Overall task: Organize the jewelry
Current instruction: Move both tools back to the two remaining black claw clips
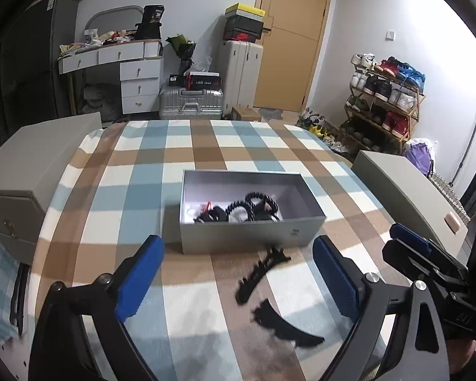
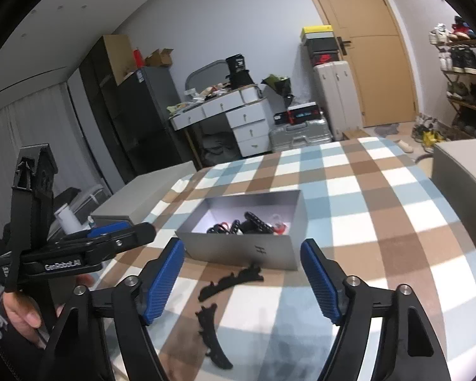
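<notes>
My counter (image 1: pixel 181 146) wears a checked cloth. On it sits the grey box (image 1: pixel 247 238), open, with dark beaded jewelry (image 1: pixel 254 206) piled inside. Just before the box lie two black clip halves (image 1: pixel 260 270), apart from each other. My left tongs (image 1: pixel 234 279) and right tongs (image 2: pixel 242 282) both gape wide, holding nothing.

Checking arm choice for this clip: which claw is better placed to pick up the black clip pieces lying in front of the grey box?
Probably the left claw: open, with the upper black clip piece lying between its fingers near the grey box. The right claw, also open, frames both pieces too, so the edge is slight.
</notes>
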Demonstrator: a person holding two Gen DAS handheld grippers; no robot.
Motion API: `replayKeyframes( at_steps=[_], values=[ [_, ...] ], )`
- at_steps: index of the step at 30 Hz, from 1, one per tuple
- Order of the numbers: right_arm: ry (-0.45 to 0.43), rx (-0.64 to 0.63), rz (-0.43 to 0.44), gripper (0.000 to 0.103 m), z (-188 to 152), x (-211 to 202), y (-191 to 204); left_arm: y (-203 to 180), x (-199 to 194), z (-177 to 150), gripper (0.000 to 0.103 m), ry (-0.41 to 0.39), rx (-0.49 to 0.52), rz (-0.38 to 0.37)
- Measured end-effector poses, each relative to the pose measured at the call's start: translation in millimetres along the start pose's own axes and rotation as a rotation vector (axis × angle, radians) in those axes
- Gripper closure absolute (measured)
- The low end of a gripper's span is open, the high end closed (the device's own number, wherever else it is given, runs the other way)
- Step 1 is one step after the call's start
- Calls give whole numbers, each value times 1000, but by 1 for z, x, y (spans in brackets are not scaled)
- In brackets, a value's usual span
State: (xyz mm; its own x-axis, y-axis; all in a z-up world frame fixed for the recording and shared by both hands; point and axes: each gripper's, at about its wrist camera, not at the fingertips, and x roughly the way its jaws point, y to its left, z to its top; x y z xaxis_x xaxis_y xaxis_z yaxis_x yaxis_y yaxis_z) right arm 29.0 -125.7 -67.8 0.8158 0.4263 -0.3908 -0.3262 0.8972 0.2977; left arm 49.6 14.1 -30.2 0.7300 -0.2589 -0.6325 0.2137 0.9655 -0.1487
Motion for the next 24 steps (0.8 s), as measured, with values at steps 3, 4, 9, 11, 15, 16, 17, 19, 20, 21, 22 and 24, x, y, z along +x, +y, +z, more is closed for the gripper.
replayKeyframes(
  at_steps=[3,4,9,11,15,16,17,19,20,21,22,24],
  values=[
    [-15,12,-28,15,-4,-9,-3,-8,-3,-9,5,23,10,-22],
    [-24,18,-41,12,-6,-12,-4,-10,-3,-12,4,31,6,-35],
    [-27,19,-57,7,-16,-16,-5,-17,2,-31,4,88,-21,-41],
    [-25,1,-80,7,-19,-17,-5,-19,10,-39,4,131,-27,-37],
    [-33,12,-104,1,-22,-20,-12,-27,33,-49,4,233,7,-17],
    [-29,22,-100,1,-23,-20,-14,-30,36,-51,4,248,19,-5],
    [-26,28,-98,1,-23,-20,-16,-32,43,-51,4,273,28,15],
    [-21,40,-100,1,-23,-20,-20,-32,51,-52,4,302,21,27],
    [-23,45,-98,1,-24,-21,-22,-33,55,-53,4,320,11,16],
    [-26,49,-95,1,-24,-23,-23,-33,58,-53,4,335,6,24],
    [-30,55,-92,1,-24,-24,-25,-33,60,-54,4,346,1,40],
    [-37,62,-89,1,-26,-27,-26,-35,65,-56,4,370,7,60]
  ],
)
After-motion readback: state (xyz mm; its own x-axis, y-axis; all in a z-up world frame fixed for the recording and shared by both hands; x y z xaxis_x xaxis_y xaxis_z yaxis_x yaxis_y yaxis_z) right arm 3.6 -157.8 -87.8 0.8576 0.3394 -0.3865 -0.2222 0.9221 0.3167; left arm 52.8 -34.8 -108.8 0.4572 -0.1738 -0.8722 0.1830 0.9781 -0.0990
